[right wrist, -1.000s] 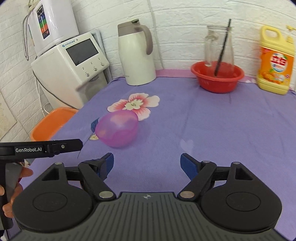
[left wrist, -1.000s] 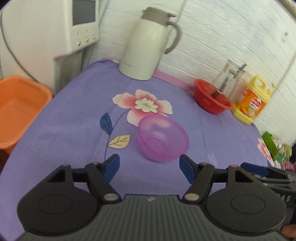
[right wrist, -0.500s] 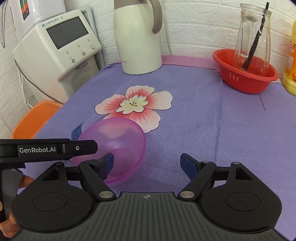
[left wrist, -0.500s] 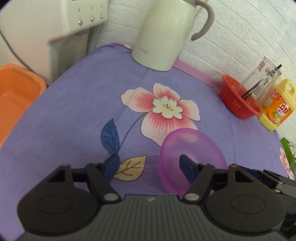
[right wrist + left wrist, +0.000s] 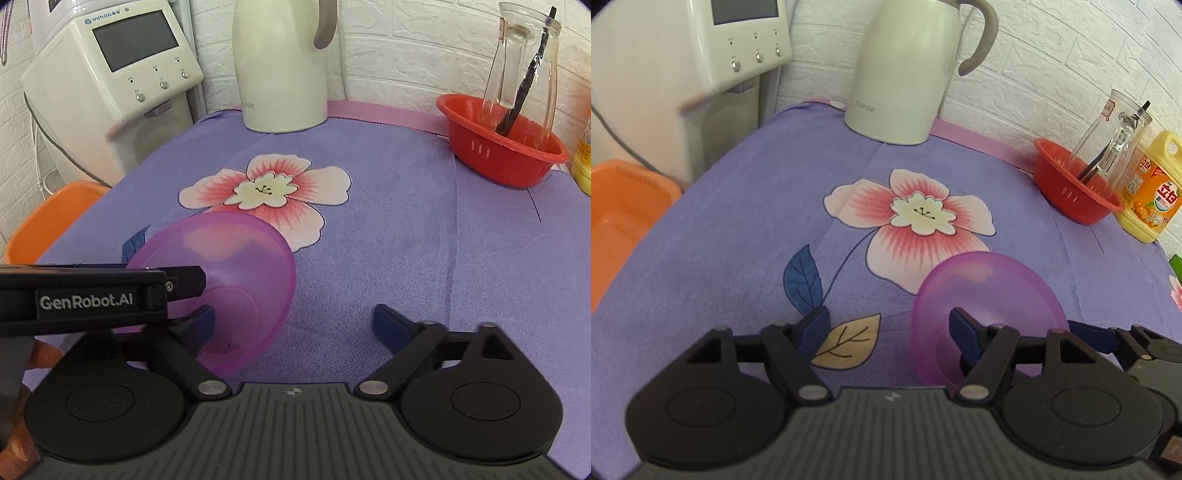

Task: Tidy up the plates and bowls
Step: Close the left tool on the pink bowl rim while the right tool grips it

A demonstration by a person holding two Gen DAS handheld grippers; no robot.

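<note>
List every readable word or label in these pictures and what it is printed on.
"GenRobot.AI": side of the left tongs.
"SUPOR": white thermos jug.
"VIMOO", the rest too small: white water dispenser.
Yellow detergent bottle: large Chinese characters, small print blurred.
Glass carafe: small tag, unreadable.

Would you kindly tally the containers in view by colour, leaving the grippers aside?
Purple bowl: 1
Red basket: 1
Orange basin: 1
White kettle: 1
Clear glass carafe: 1
Yellow detergent bottle: 1
Total: 6
</note>
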